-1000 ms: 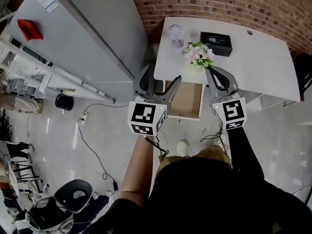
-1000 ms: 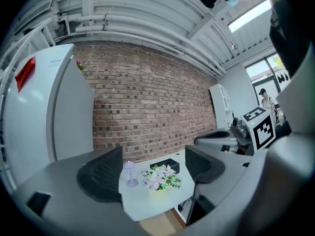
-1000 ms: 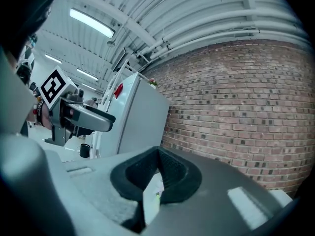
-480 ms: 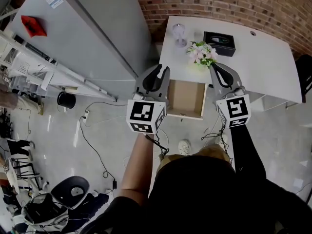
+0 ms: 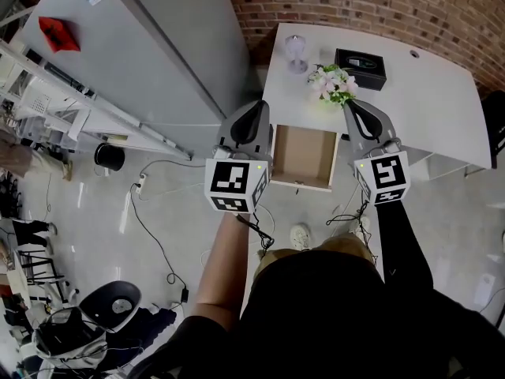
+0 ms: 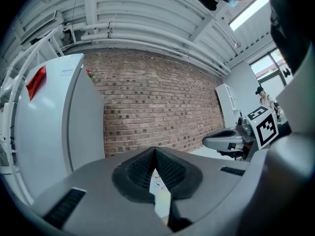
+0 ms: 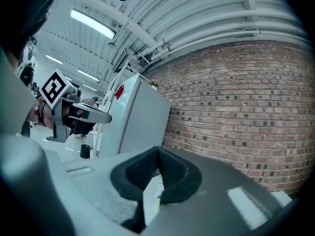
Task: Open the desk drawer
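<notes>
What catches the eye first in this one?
The open drawer, bare inside, juts from the white desk at the head view's centre. The left gripper and right gripper flank it, both shut on nothing; the left one's jaws have just closed. Pink flowers sit at the desk's edge.

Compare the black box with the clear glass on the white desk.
The black box is dark, opaque, flat and rectangular; the clear glass is see-through, round and upright. The black box lies right of the flowers, the clear glass left of them. Both rest on the white desk behind the open drawer.
</notes>
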The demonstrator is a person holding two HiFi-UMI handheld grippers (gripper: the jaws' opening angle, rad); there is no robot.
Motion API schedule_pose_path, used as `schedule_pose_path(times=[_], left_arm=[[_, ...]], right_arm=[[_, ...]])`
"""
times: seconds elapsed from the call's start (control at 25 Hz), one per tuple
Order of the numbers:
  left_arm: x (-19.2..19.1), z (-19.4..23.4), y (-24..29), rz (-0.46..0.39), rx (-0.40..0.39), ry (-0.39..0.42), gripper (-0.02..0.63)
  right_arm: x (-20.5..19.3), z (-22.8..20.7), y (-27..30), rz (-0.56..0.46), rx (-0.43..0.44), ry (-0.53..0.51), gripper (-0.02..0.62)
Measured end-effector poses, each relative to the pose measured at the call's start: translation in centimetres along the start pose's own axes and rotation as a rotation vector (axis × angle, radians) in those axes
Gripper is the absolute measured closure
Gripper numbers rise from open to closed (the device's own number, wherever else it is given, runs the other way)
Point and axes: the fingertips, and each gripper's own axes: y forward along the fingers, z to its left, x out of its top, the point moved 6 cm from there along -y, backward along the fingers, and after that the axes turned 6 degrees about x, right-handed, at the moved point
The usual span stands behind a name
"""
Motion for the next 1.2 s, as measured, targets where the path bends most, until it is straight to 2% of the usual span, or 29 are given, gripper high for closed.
schedule_pose_path(times=[0.68, 1.2], left_arm=[[-0.2, 0.0, -0.7, 0.009, -0.001, 0.026, 0.597], [-0.2, 0.0, -0.8, 0.008, 0.014, 0.024, 0.597]], right_arm=[[0.7, 0.9, -0.3, -0.012, 0.033, -0.054, 0.595], [0.9, 0.9, -0.8, -0.026, 0.038, -0.036, 0.595]])
